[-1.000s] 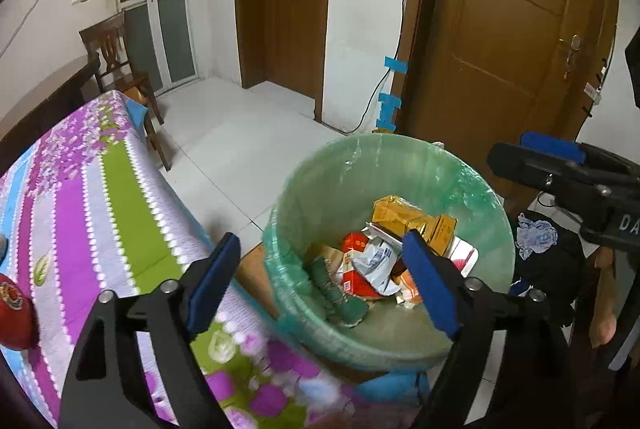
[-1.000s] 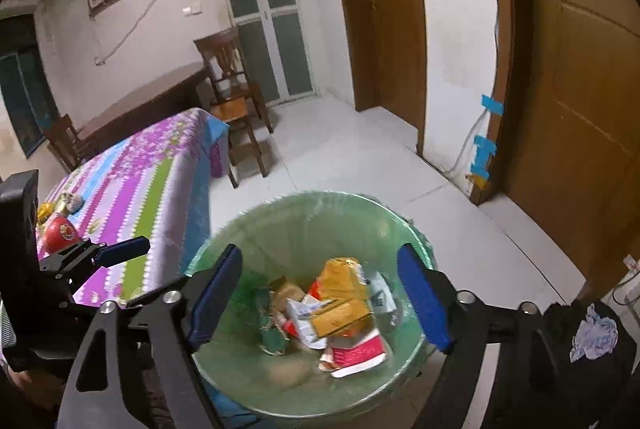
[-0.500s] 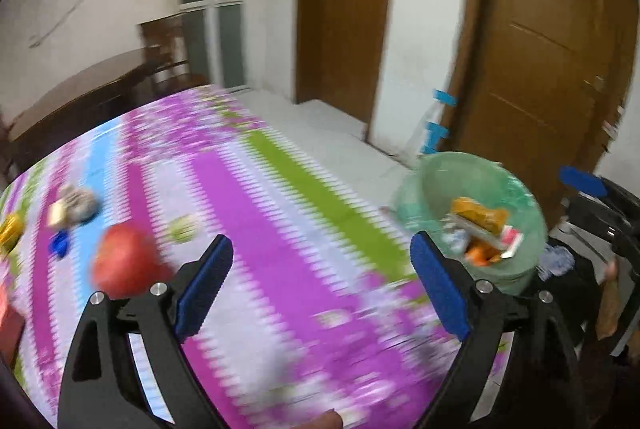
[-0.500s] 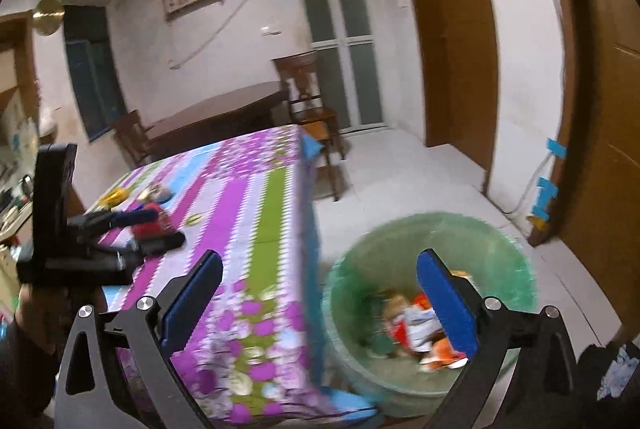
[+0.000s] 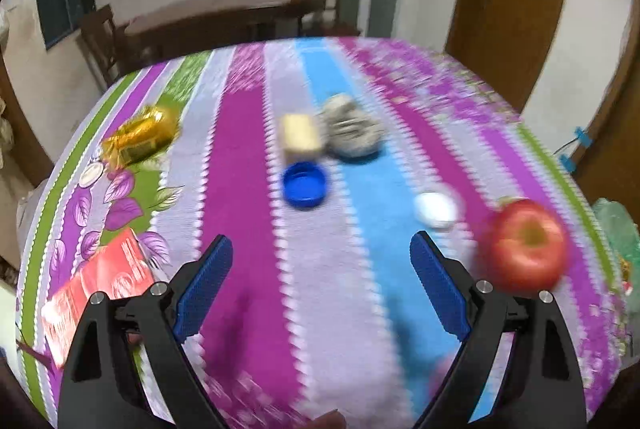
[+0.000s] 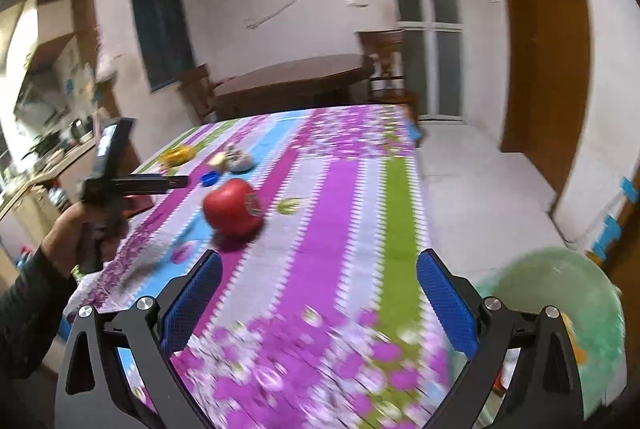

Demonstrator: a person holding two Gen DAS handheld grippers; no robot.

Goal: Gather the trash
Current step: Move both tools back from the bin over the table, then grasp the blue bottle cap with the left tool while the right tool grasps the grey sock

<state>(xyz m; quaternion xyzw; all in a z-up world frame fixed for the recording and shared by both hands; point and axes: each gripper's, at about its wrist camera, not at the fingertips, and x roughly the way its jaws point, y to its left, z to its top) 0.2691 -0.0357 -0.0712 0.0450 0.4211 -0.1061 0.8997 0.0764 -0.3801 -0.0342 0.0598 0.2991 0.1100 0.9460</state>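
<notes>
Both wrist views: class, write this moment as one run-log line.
phase: between pickups | left gripper: open, empty, over tablecloth | right gripper: open, empty | trash left: blue cap, gold wrapper, red packet | bin: beside table

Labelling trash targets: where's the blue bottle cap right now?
Left wrist view: the blue bottle cap lies mid-table on the striped tablecloth, just in front of the beige packet and crumpled grey wrapper, ahead of the open left gripper.

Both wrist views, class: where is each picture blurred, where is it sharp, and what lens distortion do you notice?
Left wrist view: the striped tablecloth, apple and blue cap are smeared by motion, while the left gripper stays sharp; the table edge bows like a dome. Right wrist view: the near cloth and green bin smear, the right gripper is crisp, and the door frame curves.
</notes>
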